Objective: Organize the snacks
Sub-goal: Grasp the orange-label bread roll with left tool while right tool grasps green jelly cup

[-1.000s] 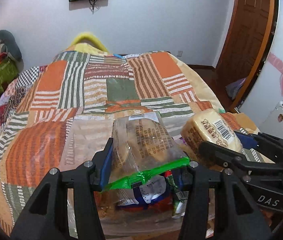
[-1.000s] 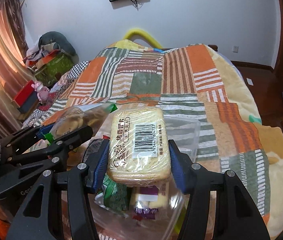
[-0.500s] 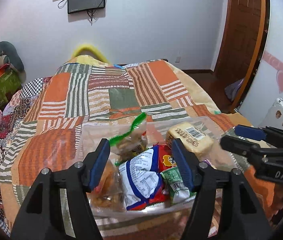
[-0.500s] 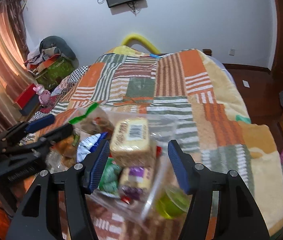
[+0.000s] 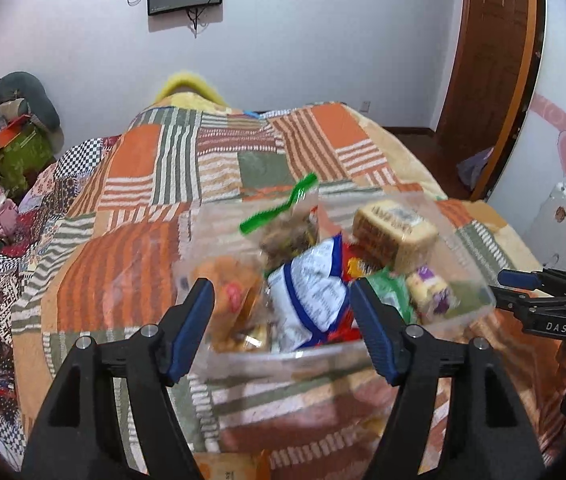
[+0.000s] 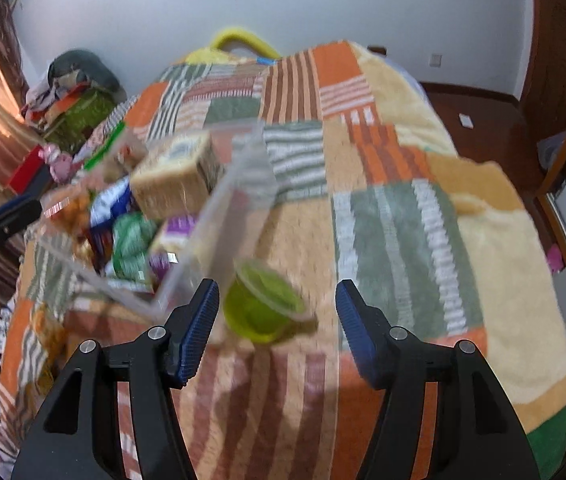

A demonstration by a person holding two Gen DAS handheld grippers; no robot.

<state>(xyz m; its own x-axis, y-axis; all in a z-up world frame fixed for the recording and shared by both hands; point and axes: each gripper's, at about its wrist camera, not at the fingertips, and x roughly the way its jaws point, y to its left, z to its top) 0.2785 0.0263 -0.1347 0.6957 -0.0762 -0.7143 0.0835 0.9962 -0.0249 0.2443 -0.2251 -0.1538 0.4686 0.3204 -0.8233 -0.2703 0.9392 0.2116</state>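
A clear plastic bin [image 5: 479, 280] sits on the patchwork bed and holds several snacks: a yellow bread pack [image 5: 393, 234], a green-sealed bag [image 5: 289, 228], a blue-white packet [image 5: 313, 292], a green packet and a purple one. The bin [image 6: 223, 204] and the bread pack [image 6: 175, 176] also show in the right wrist view. A green jelly cup [image 6: 261, 306] lies on the quilt outside the bin's near corner, just ahead of my open, empty right gripper [image 6: 275, 308]. My left gripper [image 5: 283, 308] is open and empty in front of the bin.
The patchwork quilt [image 5: 131, 248] covers the whole bed. A pile of clothes and boxes [image 5: 7, 132] stands at the left, a wooden door [image 5: 487, 60] at the right. An orange package edge [image 5: 227, 468] shows below the left gripper.
Both grippers let go of their snacks, the green-sealed bag and the bread pack, which now lie in the bin. Both have pulled back; the right one has swung right over the jelly cup.
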